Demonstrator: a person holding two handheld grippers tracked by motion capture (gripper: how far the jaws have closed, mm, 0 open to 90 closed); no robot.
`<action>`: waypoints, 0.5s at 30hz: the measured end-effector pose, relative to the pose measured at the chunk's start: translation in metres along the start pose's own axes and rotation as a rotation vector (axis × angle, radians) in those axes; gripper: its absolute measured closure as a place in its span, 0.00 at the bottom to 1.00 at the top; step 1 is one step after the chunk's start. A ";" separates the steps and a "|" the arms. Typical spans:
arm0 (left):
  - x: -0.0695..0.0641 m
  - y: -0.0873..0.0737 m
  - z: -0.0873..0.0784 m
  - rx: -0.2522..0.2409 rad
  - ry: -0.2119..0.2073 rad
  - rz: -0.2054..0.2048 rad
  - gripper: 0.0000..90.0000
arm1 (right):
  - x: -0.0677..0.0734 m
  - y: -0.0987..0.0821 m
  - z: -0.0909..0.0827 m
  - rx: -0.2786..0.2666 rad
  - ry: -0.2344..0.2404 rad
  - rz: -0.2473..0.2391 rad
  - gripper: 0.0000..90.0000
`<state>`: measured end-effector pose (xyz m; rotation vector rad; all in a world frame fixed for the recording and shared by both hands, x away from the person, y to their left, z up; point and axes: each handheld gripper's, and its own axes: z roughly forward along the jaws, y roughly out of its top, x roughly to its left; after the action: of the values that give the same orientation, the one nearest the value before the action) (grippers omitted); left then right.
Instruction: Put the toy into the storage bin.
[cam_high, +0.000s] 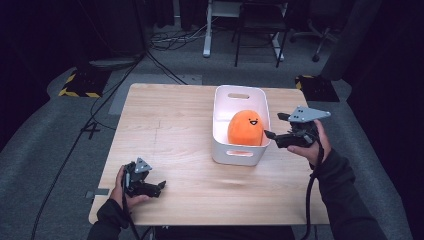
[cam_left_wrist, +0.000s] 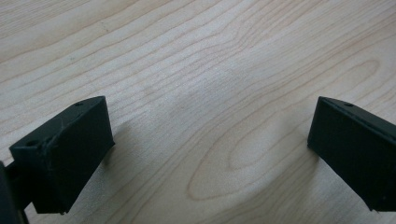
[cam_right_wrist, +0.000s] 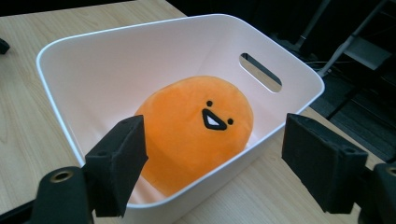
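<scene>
An orange plush toy (cam_high: 246, 128) with a small smiling face lies inside a white plastic bin (cam_high: 226, 152) on the wooden table. My right gripper (cam_high: 275, 126) hovers just to the right of the bin's rim, open, with nothing between its jaws. In the right gripper view the plush toy (cam_right_wrist: 196, 128) sits beyond the open right gripper (cam_right_wrist: 215, 163), inside the bin (cam_right_wrist: 93, 74). My left gripper (cam_high: 161, 186) rests low over the table near its front left corner, open and empty. In the left gripper view the left gripper (cam_left_wrist: 210, 154) spans bare wood.
The wooden table (cam_high: 170, 125) stands on a grey floor. Cables (cam_high: 95, 110) run across the floor at the left. Chair and desk legs (cam_high: 240, 40) stand behind the table. A yellow-black striped base (cam_high: 80, 85) sits at the far left.
</scene>
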<state>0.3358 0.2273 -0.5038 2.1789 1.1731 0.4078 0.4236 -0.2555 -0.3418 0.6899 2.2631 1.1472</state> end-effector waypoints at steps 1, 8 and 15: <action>0.000 0.000 0.000 0.000 0.000 0.000 0.00 | -0.001 -0.001 -0.001 -0.002 -0.005 -0.001 0.25; 0.000 0.000 0.000 0.000 0.000 0.000 0.00 | -0.006 -0.005 -0.011 -0.015 -0.030 0.000 0.25; 0.000 0.000 0.000 0.000 0.000 0.000 0.00 | -0.010 -0.010 -0.021 -0.010 -0.056 0.013 0.25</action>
<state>0.3358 0.2273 -0.5038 2.1791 1.1729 0.4080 0.4158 -0.2791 -0.3378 0.7251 2.2079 1.1305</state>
